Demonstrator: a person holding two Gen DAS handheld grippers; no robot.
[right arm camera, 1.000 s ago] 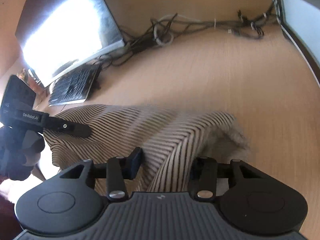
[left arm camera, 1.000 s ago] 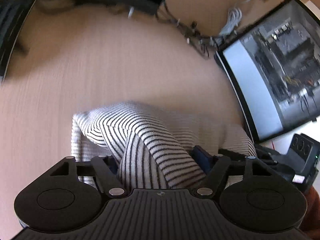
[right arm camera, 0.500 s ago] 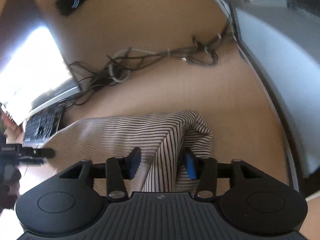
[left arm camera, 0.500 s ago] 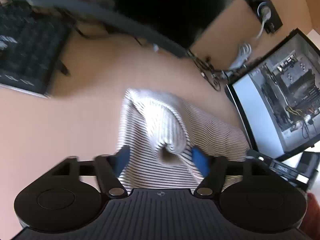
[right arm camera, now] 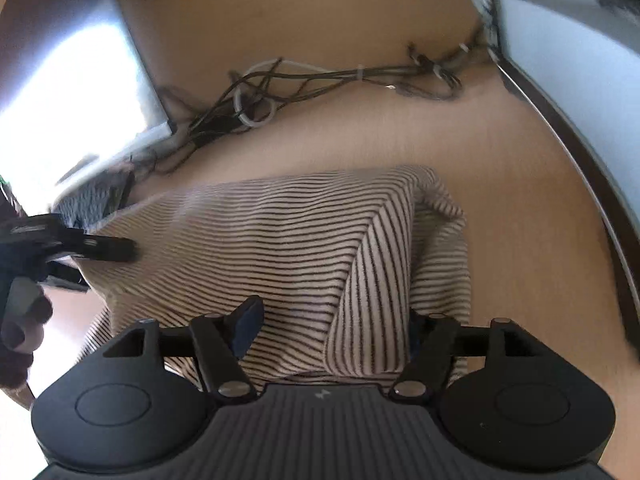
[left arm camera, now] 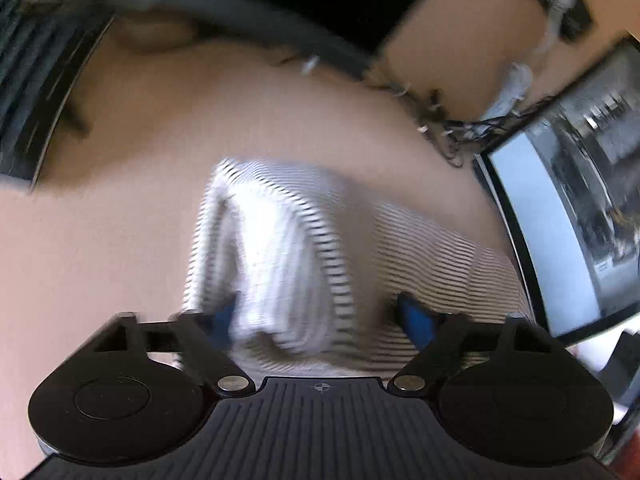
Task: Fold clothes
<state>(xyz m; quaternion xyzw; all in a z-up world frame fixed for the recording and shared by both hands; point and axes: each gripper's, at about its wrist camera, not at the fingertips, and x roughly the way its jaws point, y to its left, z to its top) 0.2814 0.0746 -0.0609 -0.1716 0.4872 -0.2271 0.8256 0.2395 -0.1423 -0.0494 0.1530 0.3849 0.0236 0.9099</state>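
I have the striped shirt [right arm camera: 280, 248] lying on the table [right arm camera: 520, 184], bunched into a low heap rather than flat, with a raised fold running up its middle.

My right claw [right arm camera: 332, 320] stands with its jaws spread wide, one pad on each side of a ridge of cloth at its 6 o'clock; the fabric sits between the pads but neither presses it, so I read this claw as released. It straddles the ridge, I judge, so that the fold can settle or be pinched from there.

My left claw [left arm camera: 320, 316] is likewise gaping, its blue pads well apart around a rolled edge of the shirt [left arm camera: 280, 248]. That view is blurred, so I cannot tell whether the cloth touches either pad.

From the right view, the left claw [right arm camera: 108, 248] shows at 9 o'clock over the shirt's far edge.

Cables [right arm camera: 320, 80] lie at 12 o'clock, well apart from the shirt, and a monitor [left arm camera: 568, 208] stands at 3 o'clock in the left view.
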